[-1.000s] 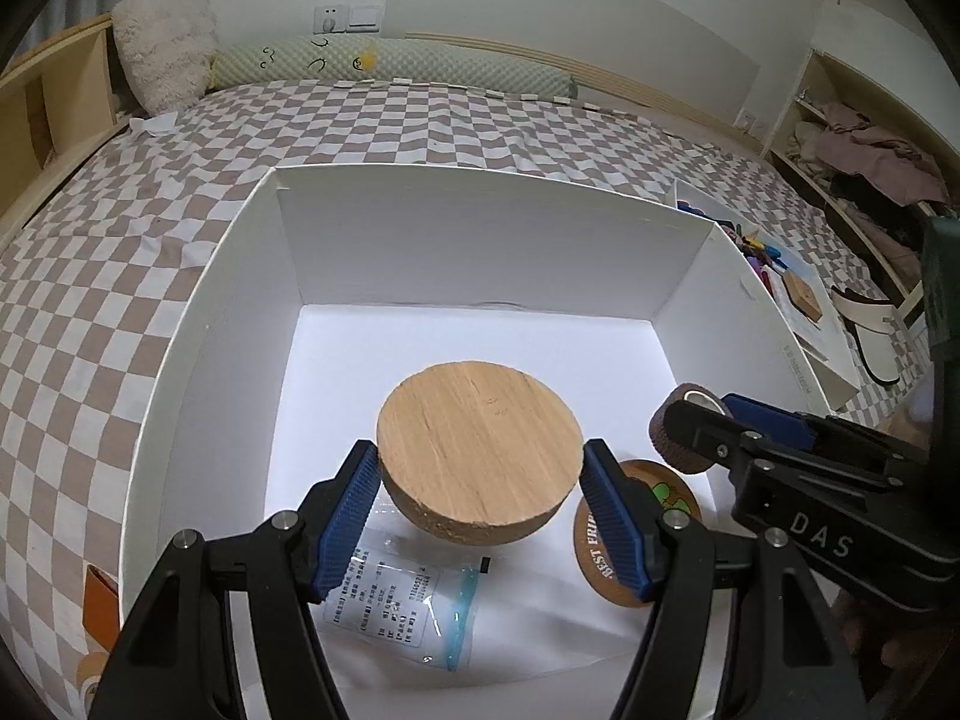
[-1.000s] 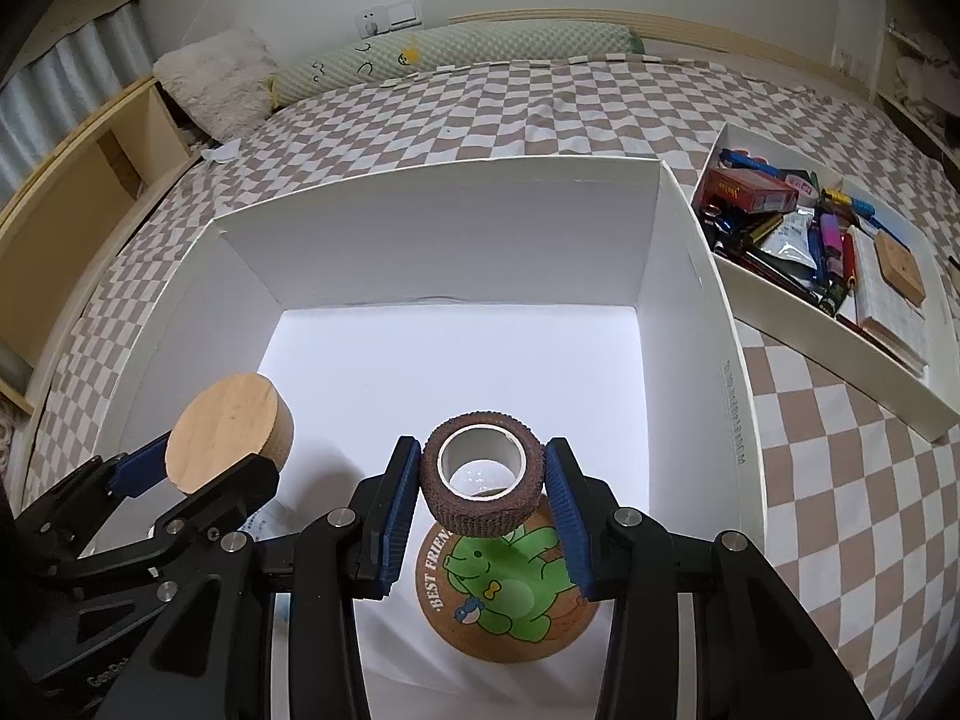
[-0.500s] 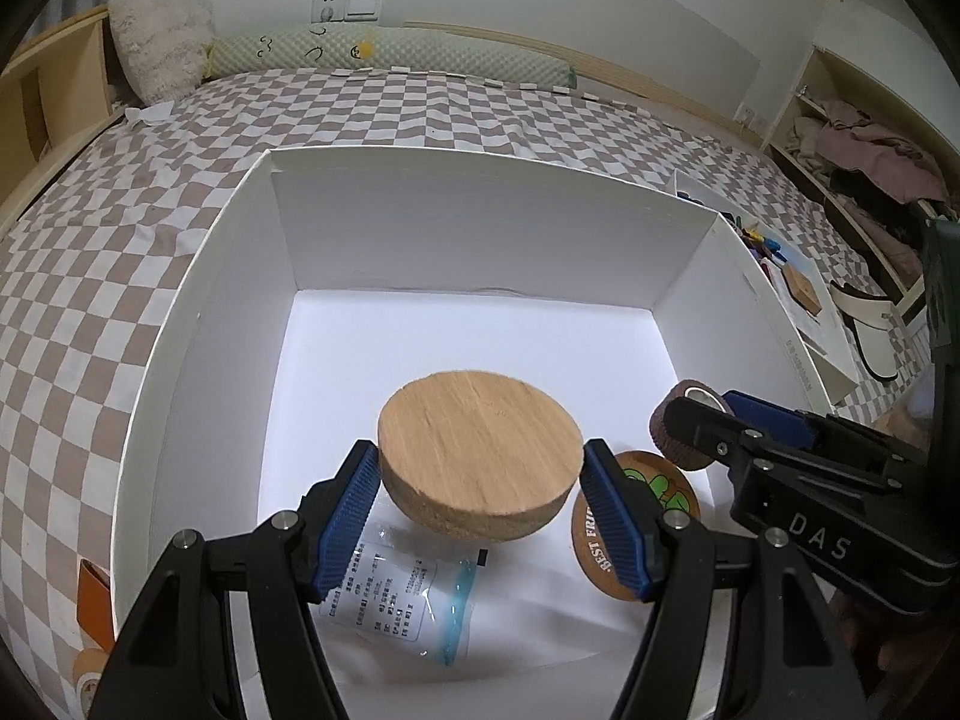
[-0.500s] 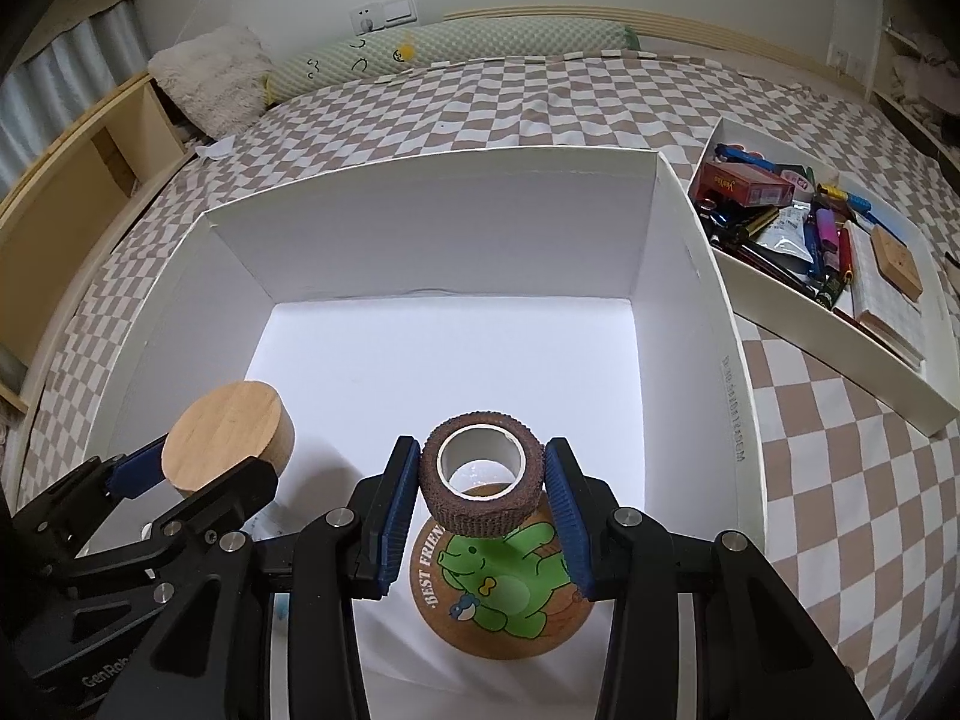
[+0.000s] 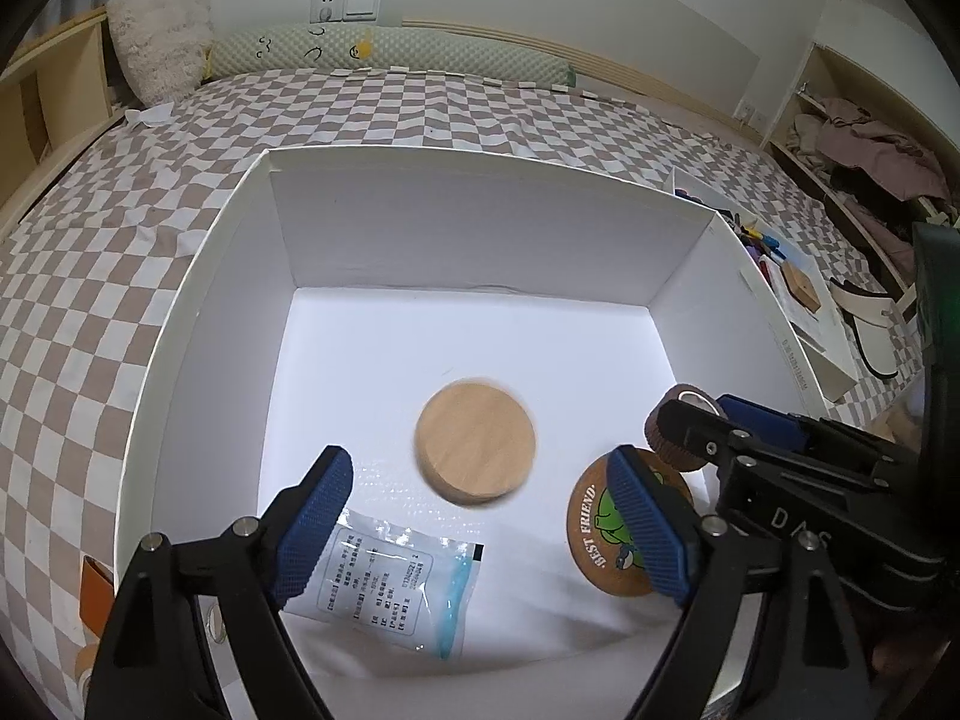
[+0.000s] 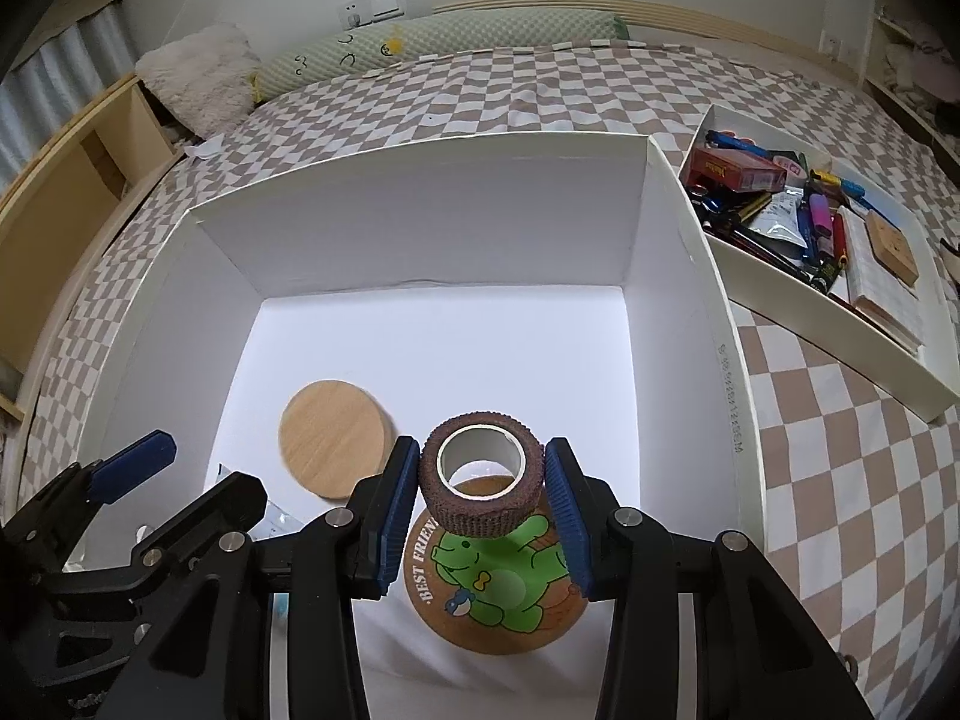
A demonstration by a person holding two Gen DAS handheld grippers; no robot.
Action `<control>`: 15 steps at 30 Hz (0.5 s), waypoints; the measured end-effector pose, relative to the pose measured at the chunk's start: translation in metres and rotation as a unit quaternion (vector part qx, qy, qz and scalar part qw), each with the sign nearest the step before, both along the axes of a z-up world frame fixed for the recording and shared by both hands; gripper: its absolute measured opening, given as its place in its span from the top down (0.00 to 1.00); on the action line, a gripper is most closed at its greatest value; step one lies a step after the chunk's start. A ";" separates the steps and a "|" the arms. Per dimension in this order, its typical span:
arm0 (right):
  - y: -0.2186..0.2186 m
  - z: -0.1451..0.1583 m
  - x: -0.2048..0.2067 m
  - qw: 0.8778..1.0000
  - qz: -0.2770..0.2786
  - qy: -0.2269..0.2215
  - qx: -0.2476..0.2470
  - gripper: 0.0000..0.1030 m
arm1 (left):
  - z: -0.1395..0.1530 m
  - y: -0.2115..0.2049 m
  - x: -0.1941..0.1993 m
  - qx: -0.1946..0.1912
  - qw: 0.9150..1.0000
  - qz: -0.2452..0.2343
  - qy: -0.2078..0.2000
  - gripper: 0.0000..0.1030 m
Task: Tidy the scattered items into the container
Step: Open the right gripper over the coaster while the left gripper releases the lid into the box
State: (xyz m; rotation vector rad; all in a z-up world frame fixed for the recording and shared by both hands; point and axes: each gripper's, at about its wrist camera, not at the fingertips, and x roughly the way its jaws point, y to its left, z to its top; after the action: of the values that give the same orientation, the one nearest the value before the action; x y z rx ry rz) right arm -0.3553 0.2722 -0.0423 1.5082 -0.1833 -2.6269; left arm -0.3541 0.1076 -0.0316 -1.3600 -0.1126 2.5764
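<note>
L claw opening, wood disc free inside white box; R claw pinching tape roll, which could roll off the coaster when let go.

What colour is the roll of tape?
The tape roll is reddish brown with a white core, seen best in the right wrist view.

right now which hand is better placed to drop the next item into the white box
Right. The right gripper is shut on the brown tape roll above the white box, over the cartoon coaster. The left gripper is opening, with the wooden disc already free of its pads.
</note>
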 end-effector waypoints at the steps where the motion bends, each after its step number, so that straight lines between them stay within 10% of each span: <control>1: 0.000 0.000 0.000 1.000 -0.001 -0.001 -0.001 0.58 | 0.000 0.001 0.000 -0.002 1.000 0.000 0.000 0.16; 15: 0.005 -0.001 0.000 1.000 -0.016 0.003 -0.007 0.57 | -0.001 0.001 0.000 -0.007 1.000 0.003 -0.003 0.16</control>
State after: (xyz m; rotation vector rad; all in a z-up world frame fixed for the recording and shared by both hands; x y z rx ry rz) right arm -0.3551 0.2769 -0.0428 1.5048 -0.2261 -2.6494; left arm -0.3545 0.1089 -0.0324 -1.3750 -0.0993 2.5822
